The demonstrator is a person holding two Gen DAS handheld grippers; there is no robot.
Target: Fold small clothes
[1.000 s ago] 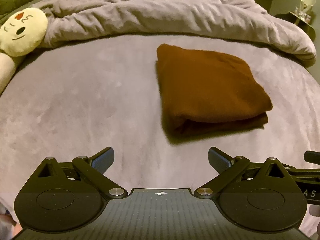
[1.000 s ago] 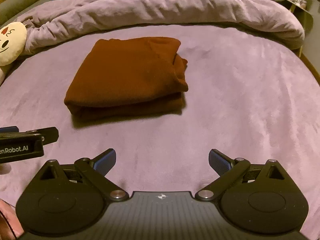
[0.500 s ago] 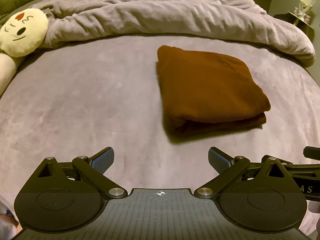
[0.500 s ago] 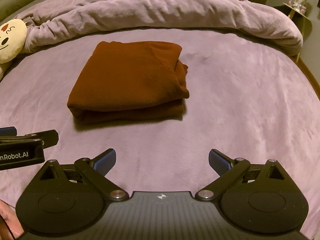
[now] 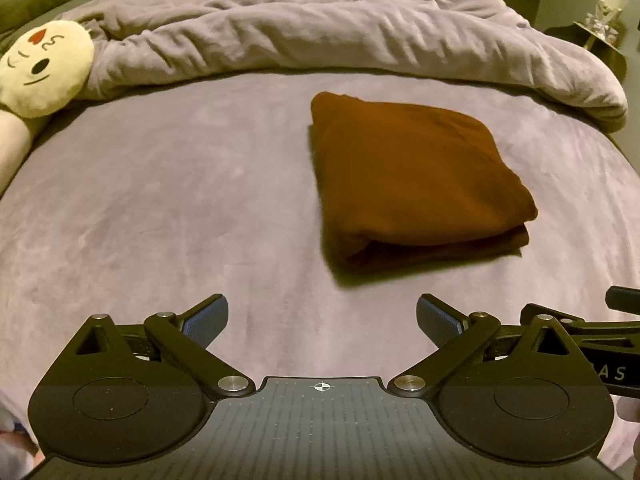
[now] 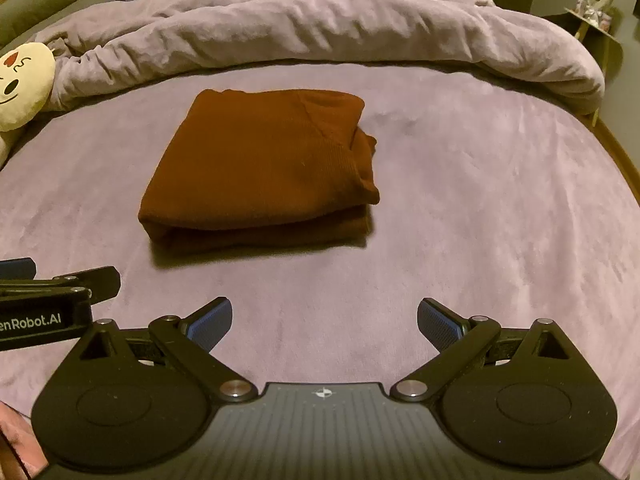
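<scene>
A brown garment (image 5: 416,176) lies folded into a compact rectangle on the purple bed sheet (image 5: 160,208); it also shows in the right wrist view (image 6: 264,168). My left gripper (image 5: 322,320) is open and empty, held back from the garment's near left corner. My right gripper (image 6: 324,322) is open and empty, short of the garment's near right side. The left gripper's body shows at the left edge of the right wrist view (image 6: 44,300).
A bunched purple duvet (image 5: 320,32) runs along the far side of the bed. A cream plush toy with a face (image 5: 40,68) lies at the far left. A small side table (image 6: 596,20) stands past the bed's far right corner.
Both grippers have drawn back slightly from the garment, which looks a little farther away. The garment has not moved and both grippers stay open.
</scene>
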